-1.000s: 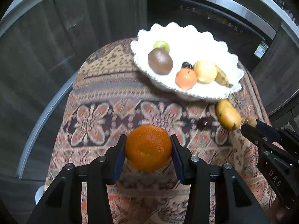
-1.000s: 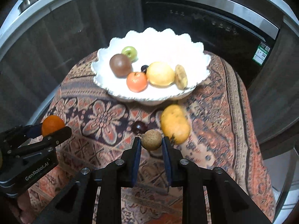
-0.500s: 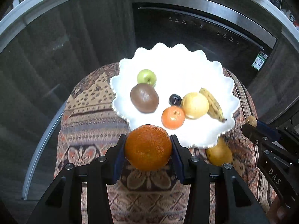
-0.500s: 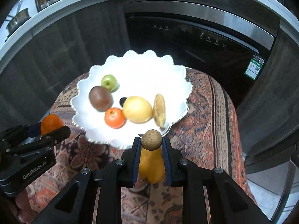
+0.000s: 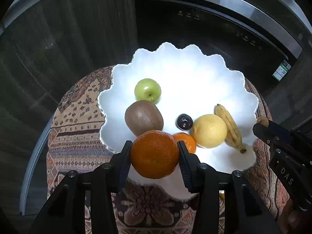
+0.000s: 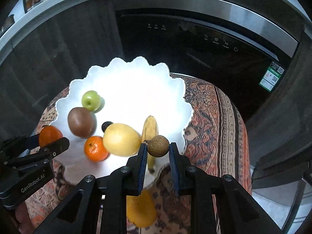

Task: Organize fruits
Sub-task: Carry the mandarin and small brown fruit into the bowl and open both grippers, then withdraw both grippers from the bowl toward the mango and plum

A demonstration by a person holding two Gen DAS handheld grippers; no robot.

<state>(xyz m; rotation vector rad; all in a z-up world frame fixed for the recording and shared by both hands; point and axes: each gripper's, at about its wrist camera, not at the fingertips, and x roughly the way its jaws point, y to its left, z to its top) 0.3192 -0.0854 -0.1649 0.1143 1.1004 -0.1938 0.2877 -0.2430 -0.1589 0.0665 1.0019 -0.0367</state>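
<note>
Left jaws: I'm gripping the orange [image 5: 155, 154] over the bowl [image 5: 195, 74].
Right jaws: I'm clenched on the brown ball [image 6: 158, 146].

A bright orange [image 5: 155, 154] sits between black jaws with dark blue ribbed pads [image 5: 124, 165]. The scalloped bowl [image 5: 175, 74] is glossy white. In it, at ten o'clock, a yellow-green apple [image 5: 147, 90]; just below that a dull brown kiwi [image 5: 144, 117]; near centre a dark purple, almost black cherry [image 5: 184, 121]; at three o'clock a pale yellow lemon [image 5: 209, 131] and a yellow banana [image 5: 230, 126] flecked with brown. A smaller reddish-orange tangerine [image 6: 96, 148] lies at six o'clock. The small round fruit [image 6: 158, 146] is speckled tan. The tablecloth [image 6: 214, 113] carries rust, cream and dark brown floral and striped bands.
</note>
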